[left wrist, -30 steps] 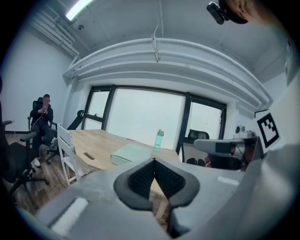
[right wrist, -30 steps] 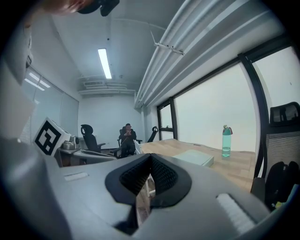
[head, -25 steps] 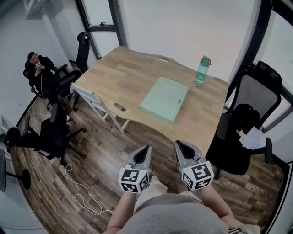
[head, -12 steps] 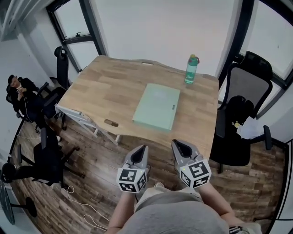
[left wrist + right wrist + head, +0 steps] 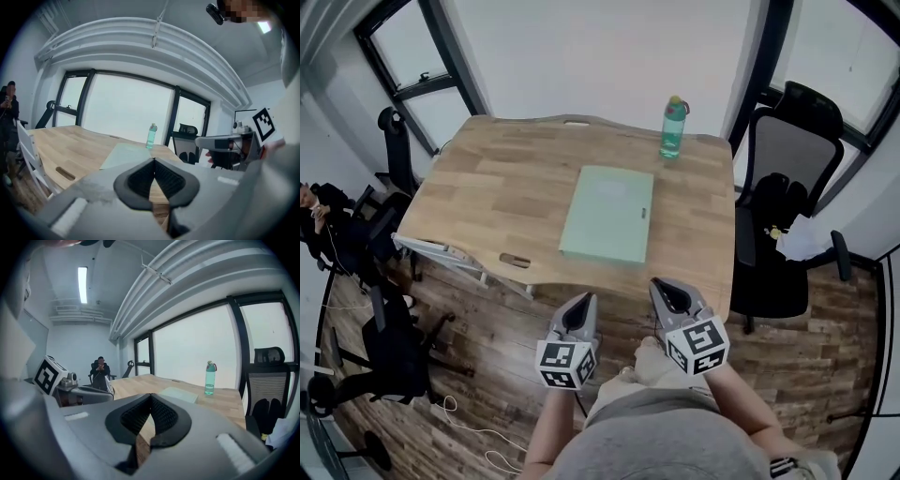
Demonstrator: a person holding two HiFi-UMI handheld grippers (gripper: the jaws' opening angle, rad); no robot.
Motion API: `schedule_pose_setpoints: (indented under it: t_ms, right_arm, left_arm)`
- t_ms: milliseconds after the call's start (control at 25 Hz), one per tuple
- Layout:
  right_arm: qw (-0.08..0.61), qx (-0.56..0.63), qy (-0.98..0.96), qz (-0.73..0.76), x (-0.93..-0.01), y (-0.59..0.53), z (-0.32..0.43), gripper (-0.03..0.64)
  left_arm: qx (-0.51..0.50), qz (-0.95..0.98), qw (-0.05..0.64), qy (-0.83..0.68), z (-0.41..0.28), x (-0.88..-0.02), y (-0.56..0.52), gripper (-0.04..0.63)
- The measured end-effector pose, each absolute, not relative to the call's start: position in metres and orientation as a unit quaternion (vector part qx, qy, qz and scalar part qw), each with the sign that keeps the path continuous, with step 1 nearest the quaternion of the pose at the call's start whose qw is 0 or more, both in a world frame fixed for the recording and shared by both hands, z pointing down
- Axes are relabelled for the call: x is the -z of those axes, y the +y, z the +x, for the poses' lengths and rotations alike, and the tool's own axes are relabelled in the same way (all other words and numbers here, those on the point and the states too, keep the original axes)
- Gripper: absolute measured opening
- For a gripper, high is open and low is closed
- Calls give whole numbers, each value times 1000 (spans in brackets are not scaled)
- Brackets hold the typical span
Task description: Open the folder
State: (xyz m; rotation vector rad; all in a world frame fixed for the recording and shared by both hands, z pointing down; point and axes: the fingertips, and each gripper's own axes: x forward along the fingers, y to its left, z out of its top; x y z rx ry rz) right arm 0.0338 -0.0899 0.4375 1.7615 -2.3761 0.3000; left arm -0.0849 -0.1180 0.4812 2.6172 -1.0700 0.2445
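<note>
A pale green folder (image 5: 607, 213) lies closed and flat on the wooden table (image 5: 487, 202), slightly right of its middle. It also shows as a thin green slab (image 5: 123, 153) in the left gripper view and as the folder (image 5: 179, 393) in the right gripper view. My left gripper (image 5: 581, 306) and right gripper (image 5: 667, 290) hang side by side over the floor, short of the table's near edge, pointing toward the folder. Both have their jaws shut with nothing between them.
A teal water bottle (image 5: 673, 127) stands at the table's far edge behind the folder. A black office chair (image 5: 778, 211) is at the table's right side, with more chairs at the left. A person (image 5: 99, 367) sits far left. A white cable (image 5: 473, 431) lies on the wood floor.
The view has swung left to right and closer: the table and folder now sit squarely ahead of both grippers. The seated person has slid to the picture's left edge. Both grippers stayed shut.
</note>
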Motion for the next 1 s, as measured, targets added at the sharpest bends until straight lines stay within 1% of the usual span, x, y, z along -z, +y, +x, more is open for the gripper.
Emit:
schedule_pose_setpoints:
  t_ms: [240,480,800,960,1000]
  right_arm:
    - [108,-107,-790,595,-460,-113,44,2]
    - [120,-121,-782,600,-487,-152,50,2]
    - [146,-159,-745,631,-531,-209,85,2]
    - [168,-182,-732,635,-558,-226,94,2]
    - [174,-186,-730,634,-564,-230,96,2]
  left_arm:
    - [-88,910,171,-367,-77,-497,-140,5]
    - [-116,912,158,-360,-79,-511,-167,5]
    - [-153,919,155,-328,-71,-533,-215,5]
    - [-184,925,153,-295,-62,-547,-231,25]
    - [-194,926,153,-285,-60,-551,-235,47]
